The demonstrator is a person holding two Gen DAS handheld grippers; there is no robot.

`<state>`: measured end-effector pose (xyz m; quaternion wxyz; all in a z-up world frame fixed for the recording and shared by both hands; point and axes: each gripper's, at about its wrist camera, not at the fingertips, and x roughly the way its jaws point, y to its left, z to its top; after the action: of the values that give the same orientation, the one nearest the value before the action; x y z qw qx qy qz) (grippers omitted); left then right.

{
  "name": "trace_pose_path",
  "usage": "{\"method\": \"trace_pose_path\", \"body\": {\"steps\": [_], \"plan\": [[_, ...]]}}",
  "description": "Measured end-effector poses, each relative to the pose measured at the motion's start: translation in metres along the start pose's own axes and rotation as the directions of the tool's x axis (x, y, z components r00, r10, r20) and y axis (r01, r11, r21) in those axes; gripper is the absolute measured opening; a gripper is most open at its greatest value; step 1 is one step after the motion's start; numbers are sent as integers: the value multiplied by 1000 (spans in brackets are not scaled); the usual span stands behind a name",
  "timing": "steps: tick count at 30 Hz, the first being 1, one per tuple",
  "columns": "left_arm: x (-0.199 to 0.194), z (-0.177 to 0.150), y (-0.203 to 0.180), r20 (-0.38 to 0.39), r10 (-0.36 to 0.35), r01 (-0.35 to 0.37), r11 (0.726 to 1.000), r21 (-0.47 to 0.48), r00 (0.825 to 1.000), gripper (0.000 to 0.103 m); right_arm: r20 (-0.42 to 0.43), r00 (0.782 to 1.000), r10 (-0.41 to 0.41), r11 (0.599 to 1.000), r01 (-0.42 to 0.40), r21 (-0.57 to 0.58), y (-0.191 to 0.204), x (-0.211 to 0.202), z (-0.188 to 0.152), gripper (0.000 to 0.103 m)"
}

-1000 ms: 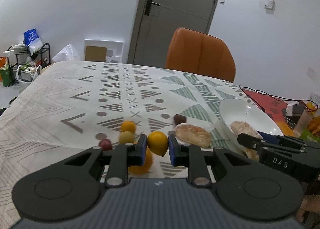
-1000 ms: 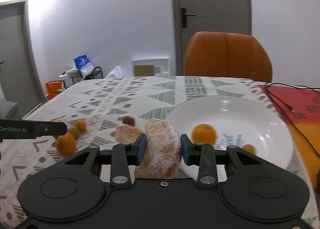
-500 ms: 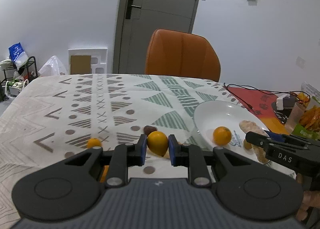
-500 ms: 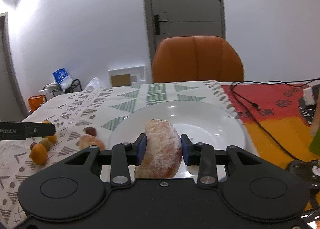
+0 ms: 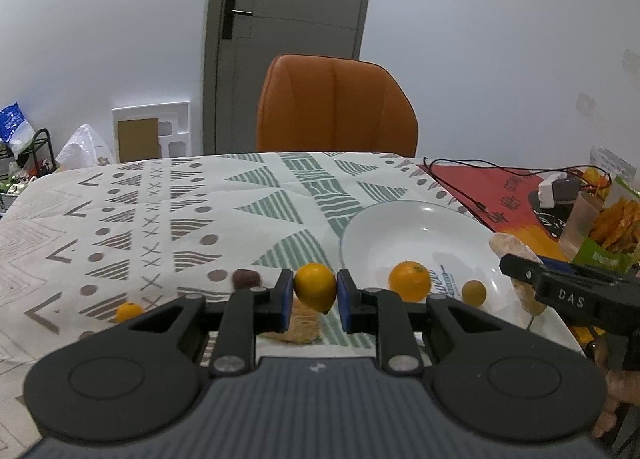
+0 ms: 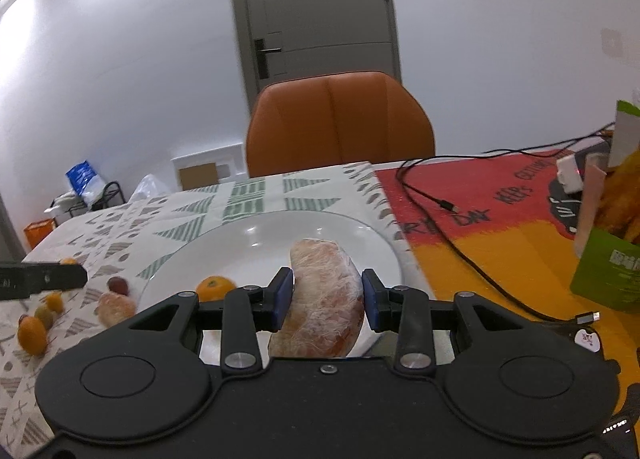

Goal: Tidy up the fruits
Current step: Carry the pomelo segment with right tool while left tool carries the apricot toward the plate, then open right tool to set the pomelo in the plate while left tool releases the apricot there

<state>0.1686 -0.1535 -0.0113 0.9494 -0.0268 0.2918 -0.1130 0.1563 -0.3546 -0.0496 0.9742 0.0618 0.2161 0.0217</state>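
My left gripper (image 5: 316, 295) is squeezed shut on a little yellow fruit (image 5: 315, 286), and my right gripper (image 6: 325, 301) is squeezed shut on a peeled pink fruit piece (image 6: 322, 301). Both sets of fingers only stand as far apart as the fruit between them. The white plate (image 6: 360, 237) is right in front of my right gripper, at about 12 o'clock, and from my left gripper it sits at about 2 o'clock. An orange (image 5: 409, 280) and a small brownish-green fruit (image 5: 474, 292) already lie in it. I think the job now is to put both fruits on the plate. To do it well, I should go low over a bare spot, away from the orange, and open slowly so nothing rolls off. I should also keep my two grippers from bumping. Compared with one second ago, my right gripper has moved from the plate's left side to over its near edge. My left gripper has swung away from the loose fruits on the cloth (image 5: 132, 219) toward the plate.
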Motion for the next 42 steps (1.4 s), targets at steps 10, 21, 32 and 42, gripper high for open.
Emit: {"method": "trace_pose_path", "body": {"steps": [10,21,32,42], "plan": [[18,5,-28,-22,-22,24,998,58,1000,21,3,999,40,997,-40,62,-10,-9,-10,52],[24,11,-49,-3,-23,23,997,77,1000,29,-4,995,98,993,-97,74,-8,-18,-15,56],[8,5,-19,-20,57,-56,998,23,998,64,-7,992,130,990,-129,63,8,-17,-15,66],[-17,2,12,31,123,-122,992,-12,992,88,-12,987,163,986,-162,33,32,-22,-11,82]]}}
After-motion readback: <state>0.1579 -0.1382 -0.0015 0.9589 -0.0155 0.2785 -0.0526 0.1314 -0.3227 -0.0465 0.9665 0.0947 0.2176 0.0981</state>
